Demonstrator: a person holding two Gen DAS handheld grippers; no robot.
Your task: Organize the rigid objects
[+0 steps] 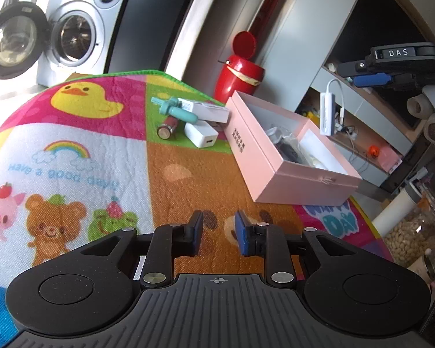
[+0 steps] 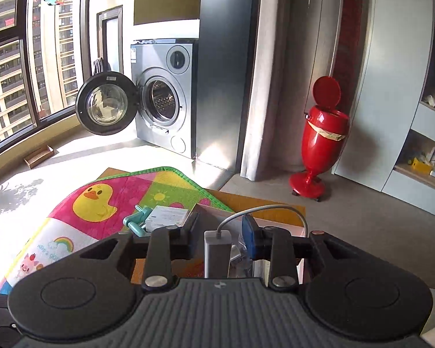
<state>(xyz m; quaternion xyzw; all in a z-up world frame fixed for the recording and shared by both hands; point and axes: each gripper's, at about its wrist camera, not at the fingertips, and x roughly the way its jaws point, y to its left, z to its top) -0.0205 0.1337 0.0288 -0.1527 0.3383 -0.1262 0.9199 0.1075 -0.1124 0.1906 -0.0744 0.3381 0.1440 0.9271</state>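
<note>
My left gripper (image 1: 220, 233) hovers open over the colourful play mat (image 1: 72, 150), nothing between its fingers. Ahead to the right lies an open pink box (image 1: 275, 174) with several small items inside. Left of the box lie a teal tool (image 1: 174, 110), a white carton (image 1: 206, 110), a red lipstick (image 1: 168, 127) and a white charger (image 1: 201, 134). A white adapter (image 1: 326, 113) with a looped cable is in the air over the box's far corner. In the right wrist view the adapter (image 2: 216, 252) sits between the fingers of my right gripper (image 2: 220, 235), with a gap to each pad.
A red pedal bin (image 2: 319, 145) stands by the wall. A washing machine (image 2: 162, 98) has its door swung open. Shelves (image 1: 362, 133) with clutter rise right of the box. A jar of nuts (image 1: 411, 232) stands off the mat's right edge. Cardboard (image 2: 261, 203) lies under the mat.
</note>
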